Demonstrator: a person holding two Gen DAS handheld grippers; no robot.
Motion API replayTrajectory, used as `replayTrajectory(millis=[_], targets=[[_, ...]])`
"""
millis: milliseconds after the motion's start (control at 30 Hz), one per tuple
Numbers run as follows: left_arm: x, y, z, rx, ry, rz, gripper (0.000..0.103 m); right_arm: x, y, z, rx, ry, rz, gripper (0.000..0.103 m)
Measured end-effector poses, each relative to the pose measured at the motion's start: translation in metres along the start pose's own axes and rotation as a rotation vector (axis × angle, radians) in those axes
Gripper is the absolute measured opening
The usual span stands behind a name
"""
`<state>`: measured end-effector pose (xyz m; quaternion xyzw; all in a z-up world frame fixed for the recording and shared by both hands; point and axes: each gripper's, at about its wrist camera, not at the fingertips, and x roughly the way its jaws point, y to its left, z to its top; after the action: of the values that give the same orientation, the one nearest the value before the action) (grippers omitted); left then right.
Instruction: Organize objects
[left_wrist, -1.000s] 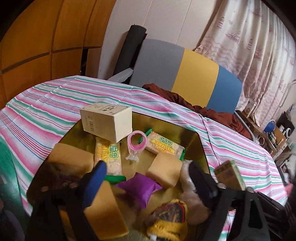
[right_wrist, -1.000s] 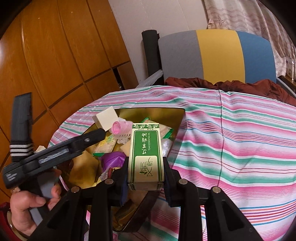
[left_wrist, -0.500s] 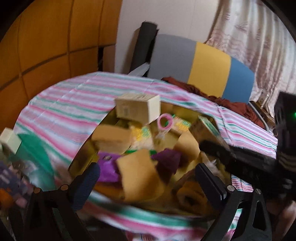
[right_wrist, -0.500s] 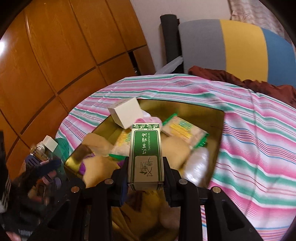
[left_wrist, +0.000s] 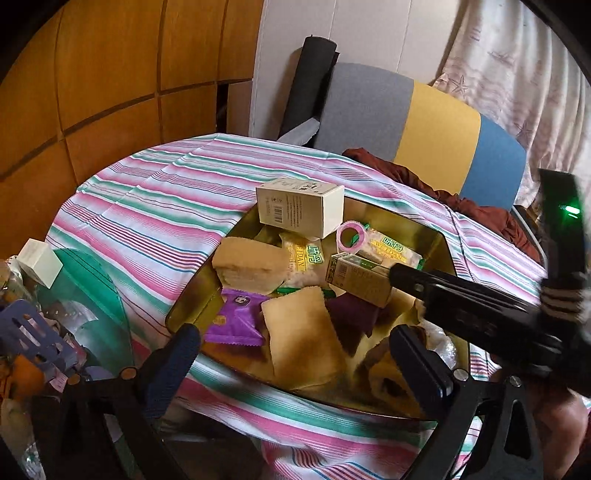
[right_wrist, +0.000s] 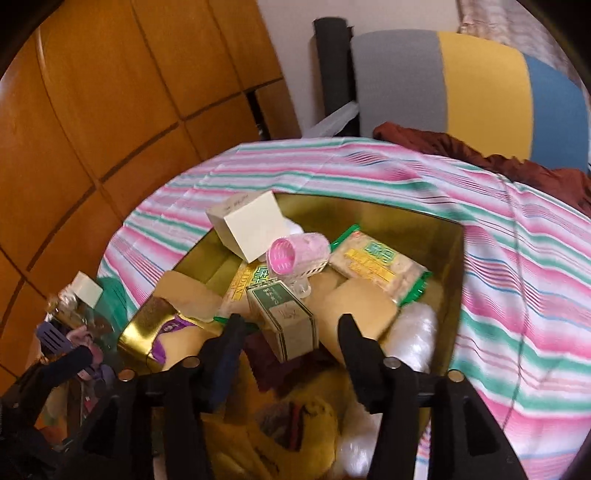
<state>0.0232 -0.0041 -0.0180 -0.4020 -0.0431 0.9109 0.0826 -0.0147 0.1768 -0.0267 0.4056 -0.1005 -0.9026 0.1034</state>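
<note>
My right gripper (right_wrist: 291, 328) is opening now, jaws parting around the green box (right_wrist: 284, 317); the pads no longer press it, and it sits tilted on the heap inside the gold tray (right_wrist: 448, 280). To finish this release well I want the jaws wide enough to clear both sides of the box before I draw back, so neither pad drags it along. My left gripper (left_wrist: 295, 354) hangs spread wide and empty at the tray's near edge, clear of the work.

Just beyond the green box inside the tray lies the pink roller (right_wrist: 295, 253), and past that the cream box (right_wrist: 247, 225) leans on the tray's far left rim.

I can't tell what the green box rests on; the pile beneath it is dark and blurred. The tray's near corner is hidden behind my own gripper frame, and the clutter left of the tray is too smeared to name.
</note>
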Motion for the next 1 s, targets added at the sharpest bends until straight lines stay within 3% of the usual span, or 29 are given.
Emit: replayTrajectory(millis=[133, 433, 667, 1000], targets=[[-0.005, -0.001, 0.002, -0.012, -0.018, 0.006, 0.103, -0.02, 0.0, -0.012, 0.017, -0.018, -0.065, 0.064], [-0.014, 0.01, -0.001, -0.009, -0.046, 0.128, 0.103, -0.041, 0.002, -0.024, -0.021, -0.011, -0.273, 0.065], [-0.02, 0.016, 0.0, -0.021, -0.089, 0.2, 0.103, -0.052, 0.008, -0.031, -0.005, -0.004, -0.322, 0.065], [-0.025, 0.017, 0.002, -0.044, -0.09, 0.23, 0.103, -0.059, 0.024, -0.033, -0.015, -0.002, -0.374, 0.065]])
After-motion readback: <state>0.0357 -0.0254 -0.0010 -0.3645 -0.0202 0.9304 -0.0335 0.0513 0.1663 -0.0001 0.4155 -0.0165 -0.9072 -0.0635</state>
